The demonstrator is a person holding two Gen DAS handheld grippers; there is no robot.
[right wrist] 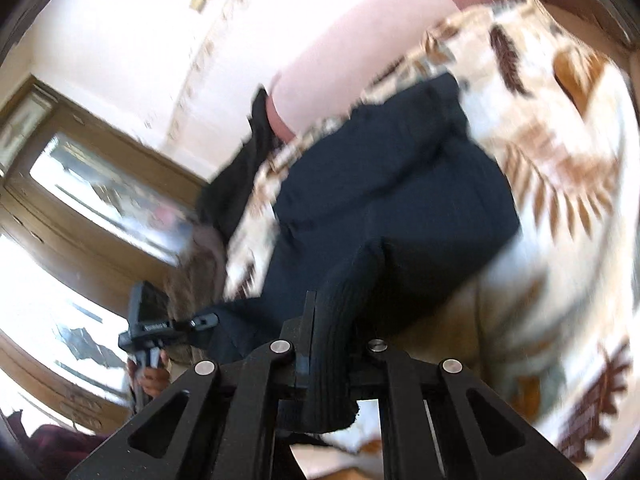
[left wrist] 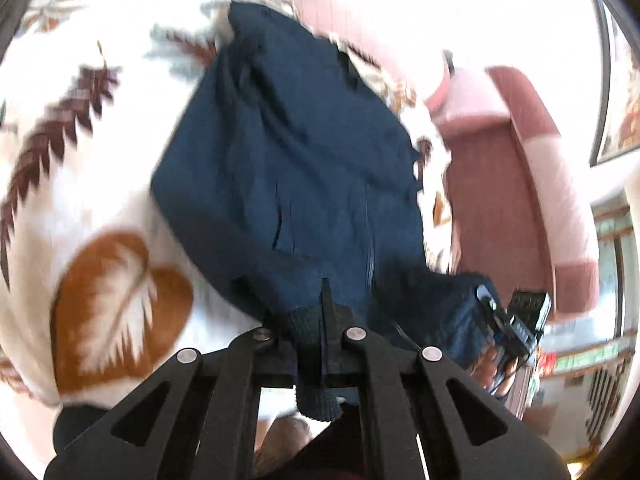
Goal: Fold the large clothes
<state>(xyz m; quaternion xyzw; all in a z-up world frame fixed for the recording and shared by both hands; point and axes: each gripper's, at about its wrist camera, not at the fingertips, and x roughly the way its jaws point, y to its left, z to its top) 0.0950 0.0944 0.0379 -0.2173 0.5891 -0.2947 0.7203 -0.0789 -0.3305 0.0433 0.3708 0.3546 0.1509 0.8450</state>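
Observation:
A dark navy garment [left wrist: 288, 152] lies on a white bedspread with brown leaf prints [left wrist: 80, 160]. My left gripper [left wrist: 325, 300] is shut on its ribbed hem and lifts that edge. In the right wrist view the same garment [right wrist: 400, 200] stretches away from my right gripper [right wrist: 316, 312], which is shut on another ribbed part of the hem. The right gripper also shows in the left wrist view [left wrist: 516, 320], and the left gripper shows in the right wrist view [right wrist: 200, 322], each gripping the garment's near edge. Both views are motion-blurred.
The patterned bedspread [right wrist: 560, 160] covers the surface under the garment. A pink and maroon upholstered headboard or sofa [left wrist: 520, 160] stands beyond it. Wooden-framed windows [right wrist: 100, 200] and a pale wall lie to the side.

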